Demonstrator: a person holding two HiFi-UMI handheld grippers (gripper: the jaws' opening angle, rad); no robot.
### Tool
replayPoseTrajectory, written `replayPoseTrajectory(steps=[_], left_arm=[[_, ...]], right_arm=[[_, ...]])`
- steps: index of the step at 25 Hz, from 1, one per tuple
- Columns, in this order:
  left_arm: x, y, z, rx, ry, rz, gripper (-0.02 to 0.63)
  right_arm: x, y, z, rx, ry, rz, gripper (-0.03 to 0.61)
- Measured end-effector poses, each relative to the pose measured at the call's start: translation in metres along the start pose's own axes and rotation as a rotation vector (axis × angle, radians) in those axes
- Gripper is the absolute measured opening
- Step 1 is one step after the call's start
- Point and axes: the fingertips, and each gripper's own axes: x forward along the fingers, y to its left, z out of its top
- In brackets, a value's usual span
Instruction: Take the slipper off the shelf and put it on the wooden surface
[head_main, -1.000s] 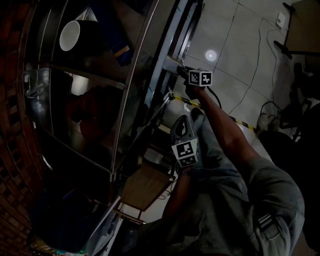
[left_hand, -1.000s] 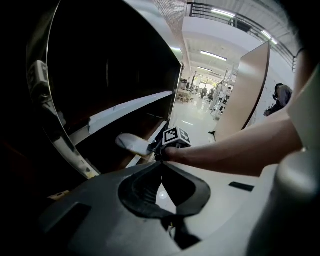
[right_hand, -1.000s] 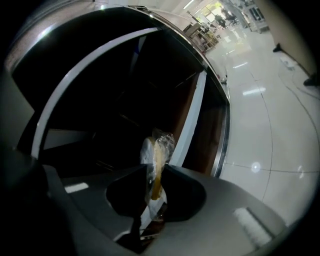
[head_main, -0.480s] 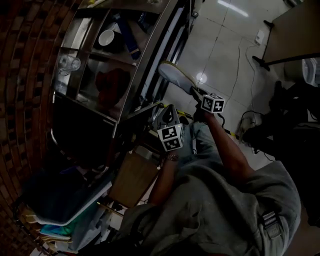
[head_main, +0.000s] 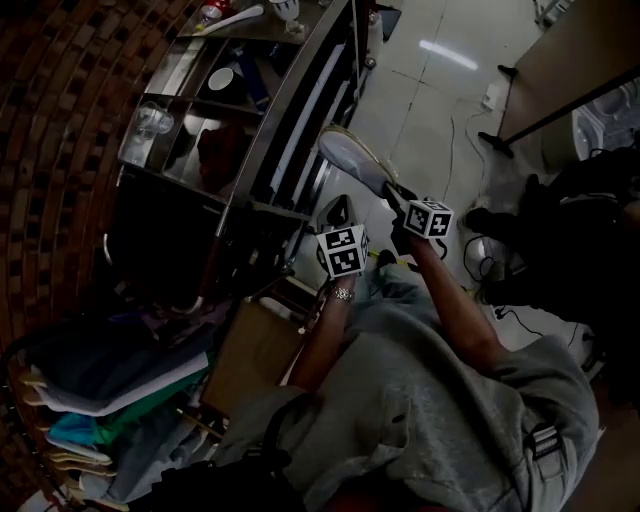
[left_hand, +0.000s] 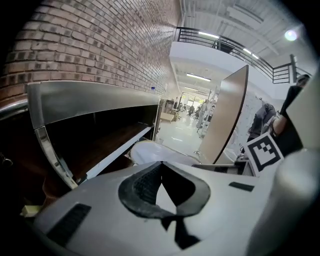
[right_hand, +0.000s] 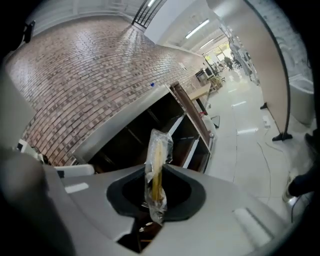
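A dark brick wall (head_main: 70, 120) fills the left of the head view. A metal shelf unit (head_main: 290, 120) stands against it, with pale floor tiles (head_main: 430, 90) stretching away on the other side. The person's grey shirt (head_main: 450, 410) takes up the lower right. A stack of folded clothes (head_main: 110, 400) lies at the lower left. Between the clothes and the person's left forearm sits the wooden surface (head_main: 248, 355) — a tan board, low beside the foot of the shelf unit, with nothing of the task on it.

The slipper (head_main: 350, 158) is off the shelf and in the air just beside the unit's front frame, over the floor. It is pale grey, and its free end points up and away from the person. The right tongs (head_main: 393, 192) grip its near end. In the right gripper view the slipper (right_hand: 157, 165) shows edge-on, in clear plastic wrap, and stands upright with the two pads pressed narrow against its sides.

The left tongs (head_main: 338, 212) hang just beside and below the right ones, apart from the slipper. In the left gripper view their tips (left_hand: 161, 165) meet and nothing is held — only a thin sliver of light shows behind them.

Inside the shelf unit are a white cup (head_main: 220, 78), a clear glass (head_main: 145, 122) and something dark red (head_main: 215, 150).
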Motion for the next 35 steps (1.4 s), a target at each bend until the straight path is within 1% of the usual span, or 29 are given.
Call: replayPoseTrajectory(steps=[2, 4, 7, 10, 12, 14, 16, 18, 20, 22, 24, 26, 28, 31, 35], left_arm=[[-0.013, -0.012, -0.006, -0.014, -0.008, 0.003, 0.005], [-0.032, -0.023, -0.009, -0.017, -0.031, 0.02, 0.005], [-0.068, -0.035, -0.021, -0.025, -0.071, 0.096, 0.005], [-0.114, -0.052, -0.044, -0.058, -0.121, 0.189, 0.005], [-0.148, -0.072, -0.076, -0.082, -0.129, 0.243, 0.005], [-0.184, -0.099, -0.119, -0.106, -0.104, 0.273, 0.005], [-0.22, -0.123, -0.163, -0.133, -0.059, 0.298, 0.005], [-0.258, -0.132, -0.199, -0.188, -0.029, 0.348, 0.005], [-0.295, -0.122, -0.217, -0.251, -0.048, 0.431, 0.005], [-0.334, -0.105, -0.225, -0.308, -0.097, 0.527, 0.005], [-0.369, -0.09, -0.236, -0.336, -0.133, 0.603, 0.005], [-0.397, -0.08, -0.254, -0.357, -0.138, 0.648, 0.005], [-0.426, -0.07, -0.271, -0.384, -0.147, 0.682, 0.005], [-0.475, -0.055, -0.297, -0.395, -0.172, 0.732, 0.005], [-0.534, -0.041, -0.342, -0.472, -0.186, 0.79, 0.005]], right_arm=[[-0.021, 0.012, -0.002, -0.013, -0.004, 0.037, 0.052], [-0.042, 0.025, -0.004, -0.013, -0.008, 0.096, 0.052], [-0.081, 0.042, -0.015, -0.007, -0.008, 0.199, 0.052], [-0.134, 0.054, -0.036, -0.081, 0.012, 0.281, 0.052], [-0.174, 0.061, -0.059, -0.157, 0.037, 0.314, 0.052], [-0.211, 0.066, -0.087, -0.215, 0.079, 0.326, 0.052], [-0.245, 0.079, -0.125, -0.244, 0.138, 0.346, 0.054], [-0.27, 0.104, -0.171, -0.266, 0.215, 0.4, 0.054], [-0.285, 0.138, -0.213, -0.315, 0.292, 0.469, 0.054], [-0.296, 0.172, -0.246, -0.392, 0.347, 0.533, 0.054], [-0.306, 0.204, -0.274, -0.442, 0.381, 0.597, 0.054], [-0.316, 0.23, -0.3, -0.467, 0.405, 0.641, 0.054], [-0.324, 0.255, -0.325, -0.509, 0.415, 0.66, 0.054], [-0.334, 0.291, -0.368, -0.565, 0.438, 0.697, 0.054], [-0.355, 0.321, -0.419, -0.596, 0.492, 0.728, 0.054]])
